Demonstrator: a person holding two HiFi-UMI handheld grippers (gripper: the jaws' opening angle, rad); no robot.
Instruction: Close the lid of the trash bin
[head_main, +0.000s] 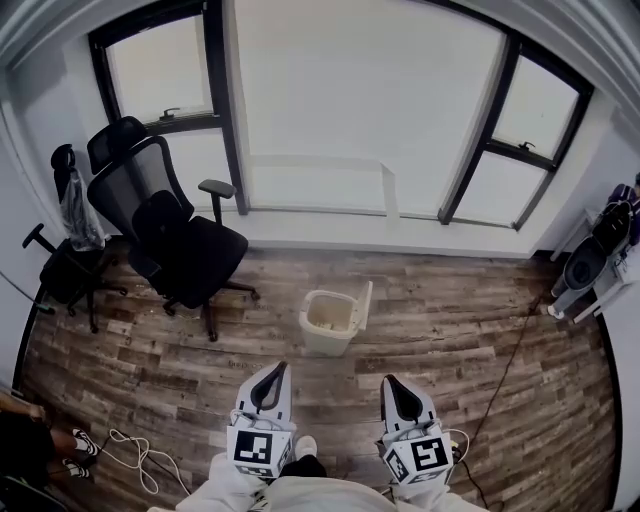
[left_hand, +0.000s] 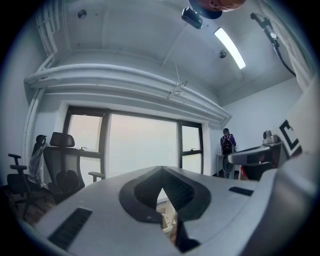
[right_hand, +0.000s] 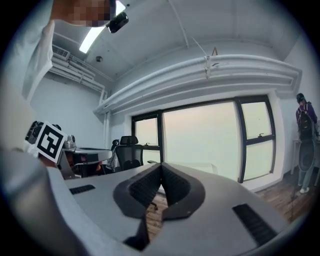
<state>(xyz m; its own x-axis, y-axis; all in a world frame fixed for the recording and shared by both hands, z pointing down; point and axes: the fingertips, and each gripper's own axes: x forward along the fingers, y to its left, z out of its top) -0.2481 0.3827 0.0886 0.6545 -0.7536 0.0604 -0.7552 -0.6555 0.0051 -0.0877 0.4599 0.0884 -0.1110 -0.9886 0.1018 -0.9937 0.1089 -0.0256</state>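
Observation:
A small cream trash bin (head_main: 328, 320) stands on the wooden floor ahead of me, its lid (head_main: 366, 305) tipped up on the right side and the inside showing. My left gripper (head_main: 274, 371) and right gripper (head_main: 392, 384) are held low and near my body, well short of the bin, both shut with nothing between the jaws. In the left gripper view a sliver of the bin (left_hand: 167, 220) shows below the jaw tips of the left gripper (left_hand: 162, 173). The right gripper view shows the right gripper (right_hand: 161, 170) pointing at the window and floor.
A black office chair (head_main: 170, 230) stands left of the bin, and a second chair (head_main: 65, 255) with a bag on it is farther left. A floor fan (head_main: 585, 265) is at the right wall. Cables (head_main: 135, 455) lie on the floor at lower left and along the right (head_main: 510, 360).

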